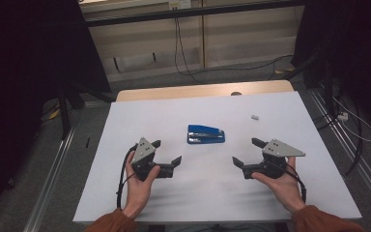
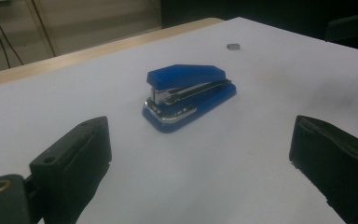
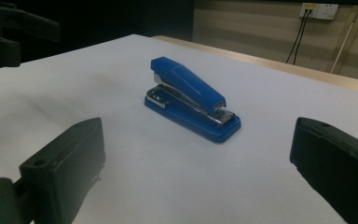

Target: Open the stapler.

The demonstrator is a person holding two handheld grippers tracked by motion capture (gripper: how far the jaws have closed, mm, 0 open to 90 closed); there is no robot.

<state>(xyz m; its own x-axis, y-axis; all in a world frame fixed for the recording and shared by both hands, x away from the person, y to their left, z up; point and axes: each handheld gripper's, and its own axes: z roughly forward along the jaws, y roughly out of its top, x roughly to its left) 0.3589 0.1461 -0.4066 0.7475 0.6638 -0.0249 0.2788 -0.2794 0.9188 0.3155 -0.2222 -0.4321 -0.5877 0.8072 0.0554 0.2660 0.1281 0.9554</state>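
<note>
A blue stapler (image 1: 206,134) lies flat near the middle of the white table (image 1: 140,106), closed, with its metal parts showing. My left gripper (image 1: 166,152) is held to its left and nearer me, open and empty, jaws pointing toward the stapler. My right gripper (image 1: 248,152) mirrors it at the right, also open and empty. In the left gripper view the stapler (image 2: 189,94) sits ahead between the wide-apart black jaws of that gripper (image 2: 200,161). The right gripper view shows the stapler (image 3: 192,98) ahead, beyond the spread jaws of that gripper (image 3: 198,161).
A small grey block (image 1: 255,117) lies on the table toward the far right, also seen as the small block (image 2: 233,46). Beyond the table's wooden far edge (image 1: 203,90) are cables and a wall. Dark stands flank both sides.
</note>
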